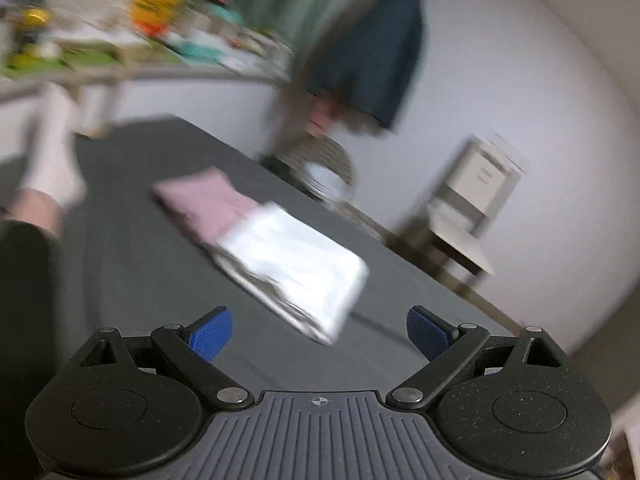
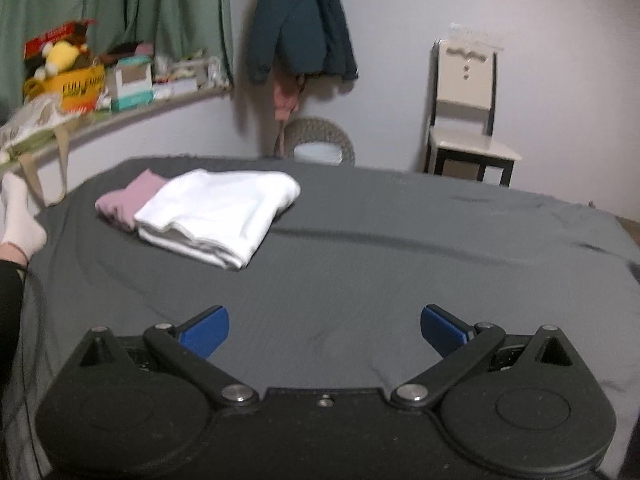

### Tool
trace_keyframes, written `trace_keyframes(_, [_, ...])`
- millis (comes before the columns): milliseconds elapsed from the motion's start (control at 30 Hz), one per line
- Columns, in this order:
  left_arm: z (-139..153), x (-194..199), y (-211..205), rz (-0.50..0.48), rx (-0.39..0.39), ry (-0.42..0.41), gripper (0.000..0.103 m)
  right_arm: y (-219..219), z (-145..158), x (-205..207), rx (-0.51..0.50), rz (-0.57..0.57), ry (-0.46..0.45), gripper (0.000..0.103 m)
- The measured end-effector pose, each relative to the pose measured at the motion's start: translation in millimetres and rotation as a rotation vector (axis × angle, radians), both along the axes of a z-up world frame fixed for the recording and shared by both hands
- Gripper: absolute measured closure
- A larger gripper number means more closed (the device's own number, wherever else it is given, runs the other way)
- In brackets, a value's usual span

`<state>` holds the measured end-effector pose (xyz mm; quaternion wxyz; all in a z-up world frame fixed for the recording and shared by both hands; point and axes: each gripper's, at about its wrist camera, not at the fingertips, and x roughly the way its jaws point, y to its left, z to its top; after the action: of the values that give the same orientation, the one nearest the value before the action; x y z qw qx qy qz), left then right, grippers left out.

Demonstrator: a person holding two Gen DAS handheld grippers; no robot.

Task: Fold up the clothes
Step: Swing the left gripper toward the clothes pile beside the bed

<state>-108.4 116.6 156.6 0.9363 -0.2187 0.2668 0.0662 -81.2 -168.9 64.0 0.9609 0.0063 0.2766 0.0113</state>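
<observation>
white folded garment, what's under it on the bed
A folded pink garment pokes out from beneath the white folded garment, both on the grey sheet. How far the pink reaches underneath is hidden.

Each gripper, left and right, has a black body with round pivot housings, silver screws on its linkage arms and blue ribbed fingertips, while the person wears a white sock and black legging.

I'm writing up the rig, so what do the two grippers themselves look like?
Both match: the left gripper and right gripper have black linkage arms with silver rivets, round black housings and blue ribbed fingertips. The left's ridged grey body carries a small crosshair mark.
</observation>
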Motion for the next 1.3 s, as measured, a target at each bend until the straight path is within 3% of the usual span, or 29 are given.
trace_keyframes(133, [26, -39, 35, 0.175, 0.222, 0.009, 0.008, -11, -3, -27, 0.094, 0.065, -0.159, 0.0])
trace_keyframes(200, [43, -66, 59, 0.242, 0.256, 0.001, 0.008, -19, -4, -37, 0.179, 0.131, -0.198, 0.0])
trace_keyframes(300, [60, -117, 94, 0.333, 0.247, -0.051, 0.008, -23, -2, -41, 0.247, 0.151, -0.195, 0.0])
trace_keyframes(500, [82, -208, 169, 0.482, 0.023, -0.053, 0.008, -15, -6, -51, 0.133, 0.176, -0.233, 0.0])
trace_keyframes(600, [94, -254, 208, 0.576, -0.03, -0.046, 0.008, -11, -4, -59, 0.122, 0.234, -0.227, 0.0])
trace_keyframes(667, [108, -286, 234, 0.676, 0.0, -0.02, 0.008, -10, -3, -62, 0.138, 0.262, -0.222, 0.0])
trace_keyframes(800, [133, -343, 259, 0.864, 0.178, 0.105, 0.008, -6, -2, -68, 0.153, 0.296, -0.21, 0.0])
trace_keyframes(867, [135, -371, 268, 0.962, 0.217, 0.167, 0.008, -3, -2, -69, 0.149, 0.314, -0.197, 0.0])
trace_keyframes(1033, [113, -434, 282, 1.135, 0.256, 0.265, 0.008, 1, -4, -71, 0.169, 0.349, -0.167, 0.0])
trace_keyframes(1100, [93, -447, 294, 1.169, 0.275, 0.365, 0.008, 1, -4, -72, 0.183, 0.36, -0.158, 0.0])
trace_keyframes(1167, [68, -455, 306, 1.169, 0.233, 0.433, 0.009, -1, -4, -74, 0.193, 0.364, -0.154, 0.0])
trace_keyframes(1300, [30, -473, 323, 1.175, 0.134, 0.432, 0.009, -4, -3, -76, 0.206, 0.362, -0.15, 0.0])
